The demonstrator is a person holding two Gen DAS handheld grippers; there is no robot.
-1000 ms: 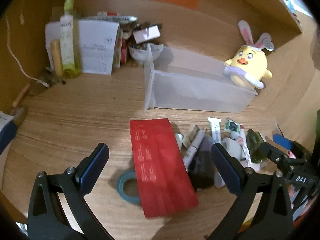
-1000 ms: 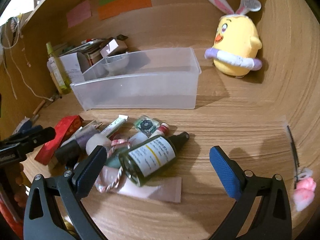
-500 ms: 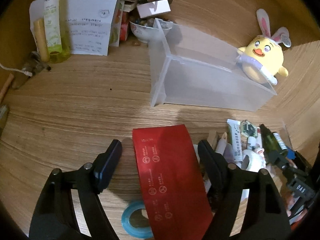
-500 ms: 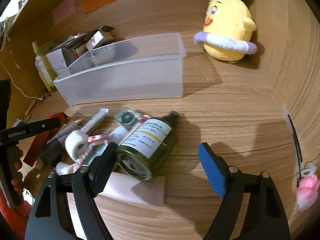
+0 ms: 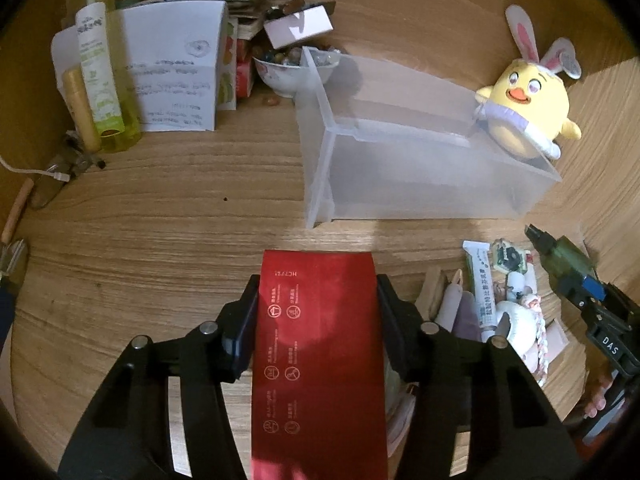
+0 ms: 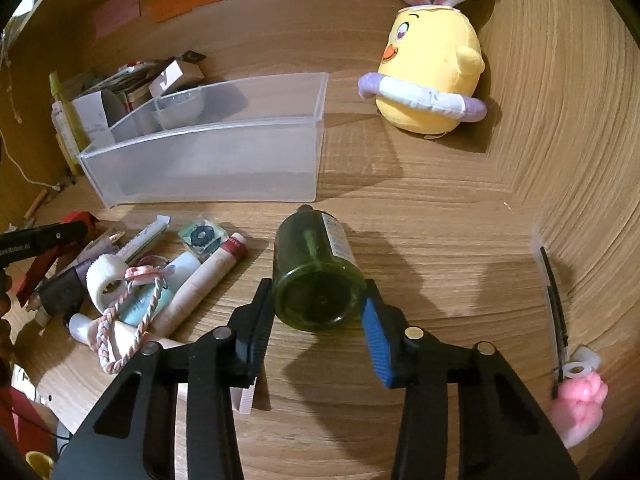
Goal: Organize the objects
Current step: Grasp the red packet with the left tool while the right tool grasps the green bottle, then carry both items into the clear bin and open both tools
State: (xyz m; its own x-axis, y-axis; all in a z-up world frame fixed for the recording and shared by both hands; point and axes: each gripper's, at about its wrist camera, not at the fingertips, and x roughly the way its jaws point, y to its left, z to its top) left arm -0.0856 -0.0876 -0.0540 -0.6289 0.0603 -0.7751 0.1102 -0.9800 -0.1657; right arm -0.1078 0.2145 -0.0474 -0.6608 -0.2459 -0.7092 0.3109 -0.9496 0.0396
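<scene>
In the left wrist view, the left gripper (image 5: 316, 300) is seen pinching a flat red packet (image 5: 318, 356) — both pads are pressed against its long edges. The packet is pointed toward a translucent plastic bin (image 5: 420, 160) that stands open-topped on the wooden desk (image 5: 160, 240). A yellow plush chick (image 5: 524, 112) is propped against the bin's far right end. To the right of the packet a heap of small items is spread, among them a white tube (image 5: 482, 284), and the right gripper is seen at the frame's edge holding a green bottle.

In the right wrist view, the right gripper (image 6: 318, 320) is closed on the base of the green bottle (image 6: 316, 268), which is held lying with its neck toward the bin (image 6: 208, 156). The bottle's shadow is cast on the desk below. To the left, a roll of white tape (image 6: 106, 282) and a braided cord (image 6: 128, 328) are seen in the heap — the chick (image 6: 430, 76) sits beyond the bin's right end.
</scene>
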